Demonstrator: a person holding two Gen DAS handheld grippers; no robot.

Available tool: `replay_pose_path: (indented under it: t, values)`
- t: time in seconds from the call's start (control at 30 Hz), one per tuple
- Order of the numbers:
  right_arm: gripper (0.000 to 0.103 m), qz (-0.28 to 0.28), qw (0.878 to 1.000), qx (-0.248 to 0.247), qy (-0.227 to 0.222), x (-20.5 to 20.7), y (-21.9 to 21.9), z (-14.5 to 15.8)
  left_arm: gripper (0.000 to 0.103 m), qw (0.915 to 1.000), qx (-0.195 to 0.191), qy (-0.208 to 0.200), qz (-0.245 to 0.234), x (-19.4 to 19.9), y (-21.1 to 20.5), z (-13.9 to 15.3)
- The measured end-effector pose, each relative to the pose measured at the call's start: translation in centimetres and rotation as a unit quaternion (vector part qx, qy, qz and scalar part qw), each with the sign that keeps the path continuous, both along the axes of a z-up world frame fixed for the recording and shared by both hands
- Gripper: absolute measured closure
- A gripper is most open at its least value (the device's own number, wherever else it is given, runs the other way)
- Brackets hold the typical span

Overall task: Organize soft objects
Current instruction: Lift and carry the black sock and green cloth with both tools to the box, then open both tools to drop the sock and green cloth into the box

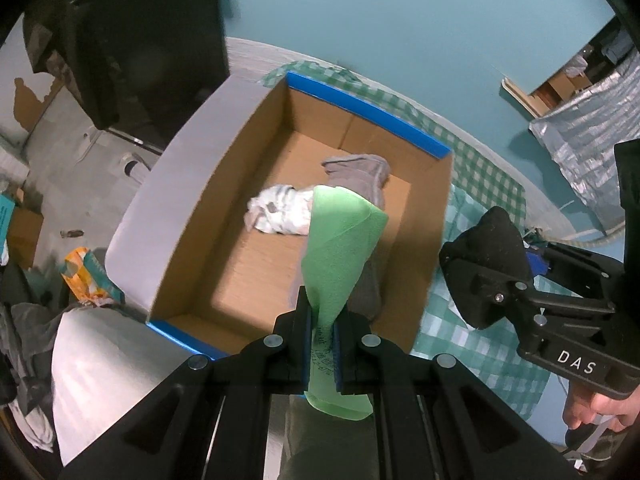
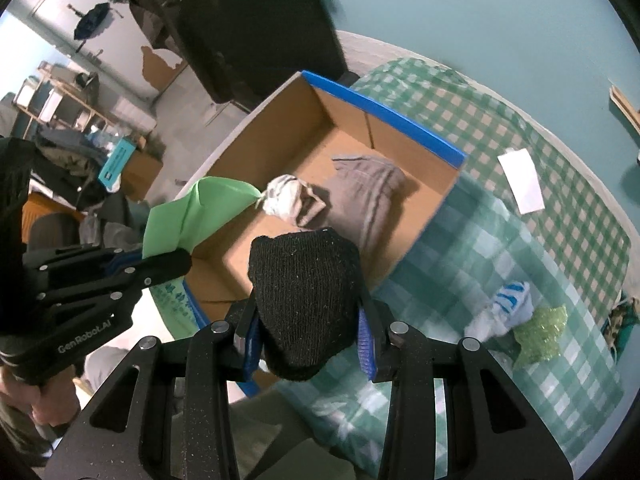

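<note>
Green foam sheet (image 1: 340, 248) clamped in left gripper (image 1: 323, 344) over the cardboard box (image 1: 224, 184); right gripper (image 2: 308, 332) grips black knit hat (image 2: 306, 292) at box edge. Either may drop outside if released early.

The cardboard box (image 2: 320, 128) stands on the checked cloth (image 2: 520, 240); in it a folded sock (image 2: 372, 184) lies at 3 o'clock of a bundled sock (image 2: 292, 196), touching it; on the cloth, at 3 o'clock of the box, lies a paper slip (image 2: 522, 180); at 5 o'clock a sock pair (image 2: 508, 312) lies beside a crinkled wrapper (image 2: 540, 326).
</note>
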State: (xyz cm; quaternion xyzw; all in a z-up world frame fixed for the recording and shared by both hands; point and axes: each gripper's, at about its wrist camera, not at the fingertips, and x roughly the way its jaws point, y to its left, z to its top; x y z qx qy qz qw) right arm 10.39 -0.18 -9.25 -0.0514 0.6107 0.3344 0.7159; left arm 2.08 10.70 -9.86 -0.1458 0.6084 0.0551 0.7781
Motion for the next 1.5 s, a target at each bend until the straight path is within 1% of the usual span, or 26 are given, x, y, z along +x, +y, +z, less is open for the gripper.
replay_pose_path:
  t: [0.33, 0.63, 0.67, 0.7, 0.73, 0.77, 0.8, 0.83, 0.87, 0.9, 0.93, 0.97, 1.2, 1.5]
  values:
    - [0.066, 0.01, 1.0, -0.005, 0.015, 0.6, 3.3, -1.5, 0.095, 0.9998, -0.005, 0.005, 0.017, 0.9, 2.7, -1.1]
    - [0.065, 0.01, 0.999, -0.014, 0.044, 1.1, 4.7, -4.4, 0.094, 0.999, -0.015, 0.036, 0.024, 1.9, 4.1, -4.1]
    - [0.062, 0.01, 0.999, -0.015, 0.048, 1.2, 4.9, -4.7, 0.093, 0.9988, -0.015, 0.039, 0.026, 1.9, 4.2, -4.5]
    - [0.062, 0.009, 0.999, -0.016, 0.051, 1.1, 5.0, -4.9, 0.089, 0.9986, -0.017, 0.043, 0.026, 2.0, 4.2, -4.8]
    - [0.059, 0.009, 0.998, -0.015, 0.054, 1.1, 5.1, -5.0, 0.084, 0.9981, -0.02, 0.052, 0.028, 2.1, 4.3, -5.3]
    - [0.059, 0.009, 0.998, -0.015, 0.056, 1.1, 5.1, -5.2, 0.076, 0.9977, -0.024, 0.056, 0.03, 2.1, 4.3, -5.6]
    - [0.058, 0.004, 0.998, -0.013, 0.056, 1.2, 5.1, -5.3, 0.064, 0.9976, -0.026, 0.057, 0.03, 2.1, 4.3, -5.7]
    - [0.053, -0.001, 0.998, -0.011, 0.055, 1.2, 4.9, -5.3, 0.059, 0.9974, -0.026, 0.059, 0.032, 2.0, 4.4, -5.9]
    - [0.044, -0.006, 0.998, -0.011, 0.055, 1.2, 4.8, -5.4, 0.055, 0.9974, -0.026, 0.058, 0.034, 1.9, 4.4, -5.9]
    - [0.04, -0.012, 0.998, -0.014, 0.052, 1.3, 4.6, -5.4, 0.053, 0.9975, -0.026, 0.056, 0.035, 1.8, 4.4, -5.8]
    - [0.032, -0.016, 0.999, -0.017, 0.049, 1.3, 4.4, -5.3, 0.052, 0.9977, -0.023, 0.052, 0.037, 1.7, 4.5, -5.7]
    - [0.031, -0.018, 0.999, -0.019, 0.044, 1.3, 4.2, -5.3, 0.052, 0.9978, -0.018, 0.051, 0.038, 1.6, 4.5, -5.6]
    - [0.031, -0.037, 0.998, -0.019, 0.041, 1.5, 2.5, -4.5, 0.052, 0.9978, -0.016, 0.053, 0.037, 0.9, 4.4, -5.1]
    - [0.031, -0.055, 0.998, -0.01, 0.024, 1.2, -0.5, -2.1, 0.052, 0.998, -0.024, 0.05, 0.03, 0.5, 2.9, -4.3]
